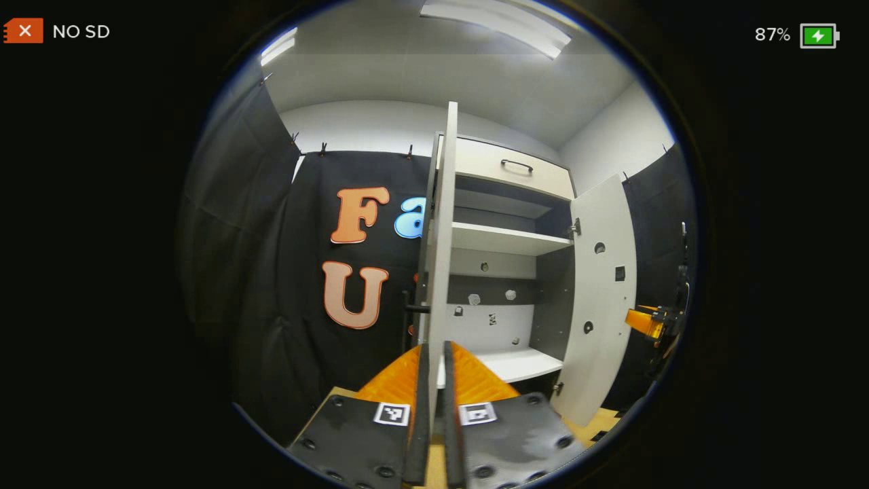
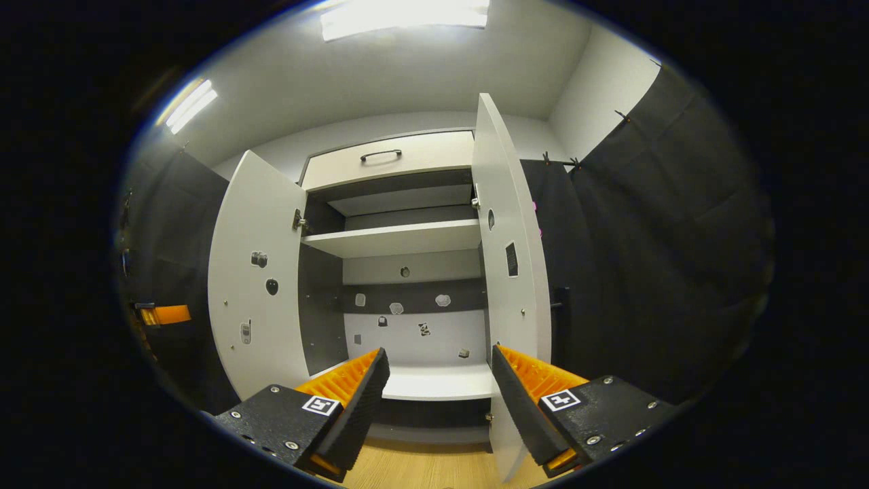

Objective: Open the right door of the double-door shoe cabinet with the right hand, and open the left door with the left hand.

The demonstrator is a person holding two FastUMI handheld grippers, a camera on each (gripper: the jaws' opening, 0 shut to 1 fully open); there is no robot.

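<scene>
The white shoe cabinet (image 2: 400,238) stands with both doors swung open, showing its shelves. In the left gripper view I see the left door (image 1: 442,238) edge-on, and its free edge runs down between the fingers of my left gripper (image 1: 434,350), which is shut on it. The right door (image 1: 601,299) hangs open at the far side, with the right gripper (image 1: 652,322) beyond it. In the right gripper view my right gripper (image 2: 440,356) is open with nothing between its fingers, in front of the bottom shelf, between the left door (image 2: 254,285) and the right door (image 2: 509,258).
A drawer with a dark handle (image 2: 380,155) tops the cabinet. Small stickers dot the back panel (image 2: 407,305) and the insides of the doors. Black cloth walls (image 2: 645,238) close in on both sides. The wooden floor (image 2: 421,468) lies below the cabinet.
</scene>
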